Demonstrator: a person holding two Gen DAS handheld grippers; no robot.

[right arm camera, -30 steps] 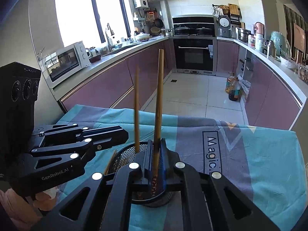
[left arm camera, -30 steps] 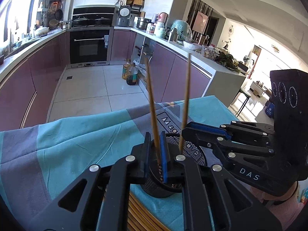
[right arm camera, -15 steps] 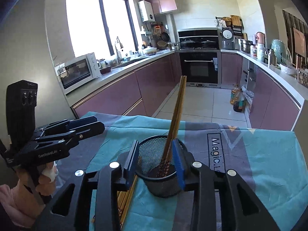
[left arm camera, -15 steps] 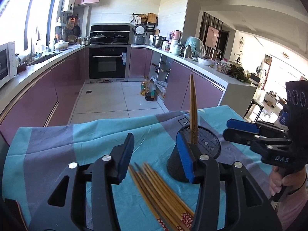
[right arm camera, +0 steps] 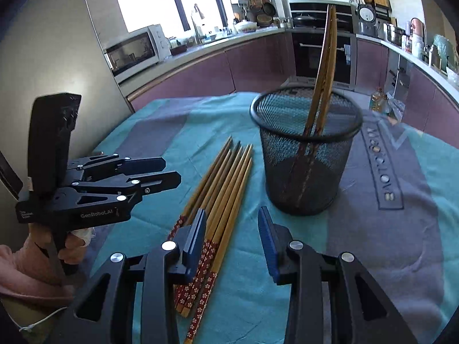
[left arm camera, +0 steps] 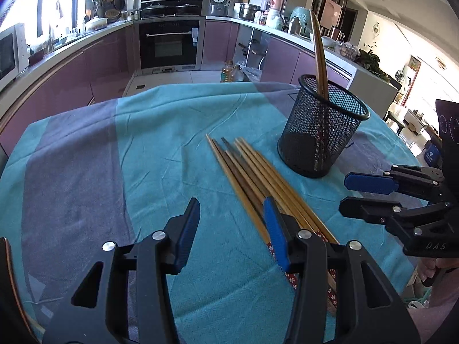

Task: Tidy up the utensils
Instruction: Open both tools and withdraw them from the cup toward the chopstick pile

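Both the left gripper (left arm camera: 231, 223) and right gripper (right arm camera: 231, 236) hang released and empty over loose chopsticks (right arm camera: 226, 183) on the tablecloth (left arm camera: 114, 157), two more standing in the mesh holder (right arm camera: 305, 154) beside them.

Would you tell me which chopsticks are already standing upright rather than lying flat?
The two chopsticks in the mesh cup stand leaning on its rim; the others lie loose on the cloth beside it.

The patterned ends of the loose chopsticks (left arm camera: 252, 183) were hidden behind the left hand-held gripper (left arm camera: 231, 223). The words on the cloth (right arm camera: 381, 172) were too blurry to read.
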